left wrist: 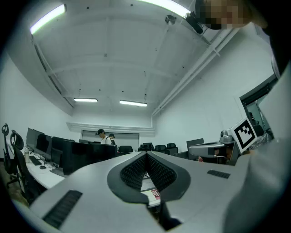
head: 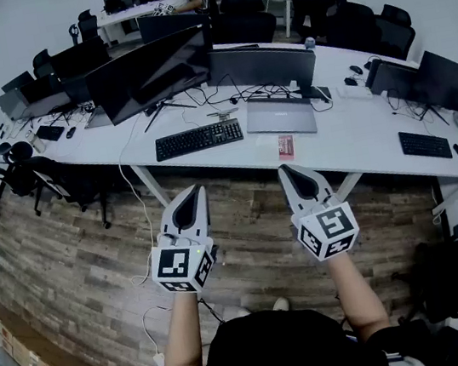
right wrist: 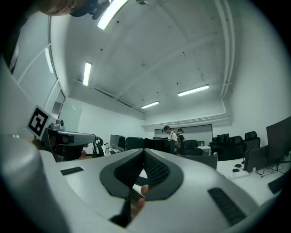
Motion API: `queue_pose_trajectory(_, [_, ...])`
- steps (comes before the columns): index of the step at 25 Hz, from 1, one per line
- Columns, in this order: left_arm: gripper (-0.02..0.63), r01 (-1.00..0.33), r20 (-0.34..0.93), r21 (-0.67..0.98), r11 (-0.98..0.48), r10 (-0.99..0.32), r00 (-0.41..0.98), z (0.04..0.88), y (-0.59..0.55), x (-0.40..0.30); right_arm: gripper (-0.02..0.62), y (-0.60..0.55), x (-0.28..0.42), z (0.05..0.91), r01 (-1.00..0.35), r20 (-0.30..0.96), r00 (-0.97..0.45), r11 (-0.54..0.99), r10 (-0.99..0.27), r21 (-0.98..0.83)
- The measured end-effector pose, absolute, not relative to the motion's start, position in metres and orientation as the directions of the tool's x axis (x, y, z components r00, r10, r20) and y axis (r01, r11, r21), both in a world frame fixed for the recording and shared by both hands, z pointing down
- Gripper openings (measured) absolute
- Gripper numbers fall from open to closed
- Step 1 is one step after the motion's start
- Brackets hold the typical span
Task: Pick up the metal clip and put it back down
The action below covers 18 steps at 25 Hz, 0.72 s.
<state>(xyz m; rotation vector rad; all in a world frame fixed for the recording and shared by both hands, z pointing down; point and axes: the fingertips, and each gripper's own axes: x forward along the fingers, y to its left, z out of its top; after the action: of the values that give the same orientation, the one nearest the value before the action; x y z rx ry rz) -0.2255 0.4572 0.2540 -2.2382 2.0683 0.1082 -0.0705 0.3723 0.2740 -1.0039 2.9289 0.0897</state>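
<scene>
Well beyond right claw, metal clip

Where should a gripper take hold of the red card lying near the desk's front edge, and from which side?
Probably its near short edge, coming level from the person's side. The red card lies flat, lengthwise away from the person, close to the desk's front edge, with the laptop behind it blocking the far side.

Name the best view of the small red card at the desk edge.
Head view: the small red card lies whole on the white desk. Left gripper view: a corner between its jaws; right gripper view, at most a pinkish blur.
</scene>
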Motion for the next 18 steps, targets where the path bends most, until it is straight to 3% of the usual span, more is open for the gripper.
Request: queue_pose_trajectory(18, [0.01,-0.999,-0.094,-0.003,-0.046,-0.995,0.046,0.276,0.44,-0.183,0.023,0.354,-0.034,0.294,-0.565,-0.043,-0.825,0.825,-0.564,0.02])
